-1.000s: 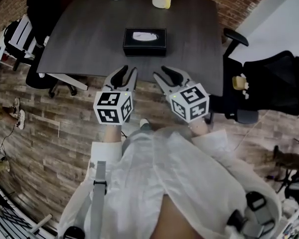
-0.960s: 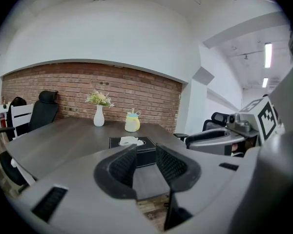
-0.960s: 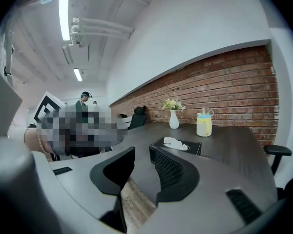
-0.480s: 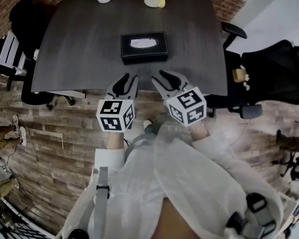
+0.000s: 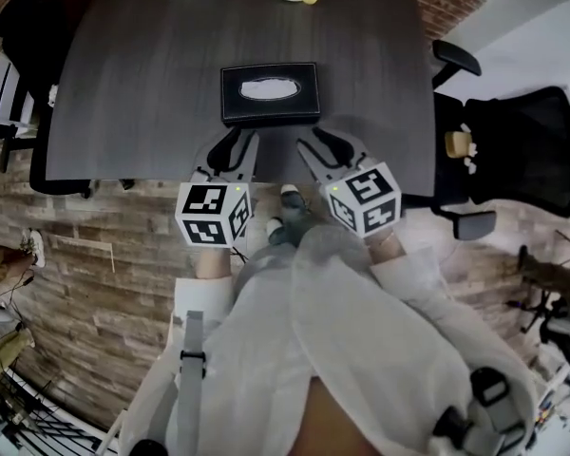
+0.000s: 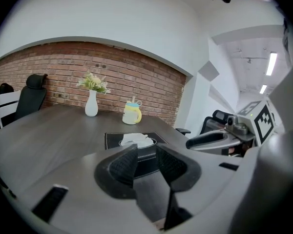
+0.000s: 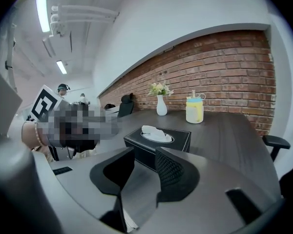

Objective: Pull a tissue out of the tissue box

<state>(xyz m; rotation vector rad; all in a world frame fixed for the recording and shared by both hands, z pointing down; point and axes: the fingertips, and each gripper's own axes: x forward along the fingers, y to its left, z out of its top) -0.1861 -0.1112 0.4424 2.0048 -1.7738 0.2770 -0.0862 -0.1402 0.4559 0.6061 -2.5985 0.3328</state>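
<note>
Both tongs wide open, nothing between the jaws. My left gripper and right gripper sit side by side over the near edge of the dark grey wood-grain table, both aimed at the box and clear of it.

The black leather-look rectangular tissue box is just beyond the jaw tips, roughly centred between them. A white tissue tuft pokes up through the oval slot, so there's something to pinch. My read: approach stage, one side free to steady the box while the other plucks.

Further back, near the brick wall: a white vase with flowers and a yellow jug with a blue lid, both well clear of the box.

Writing: none legible on the box. Only the black-and-white square markers on the left gripper's cube.
</note>
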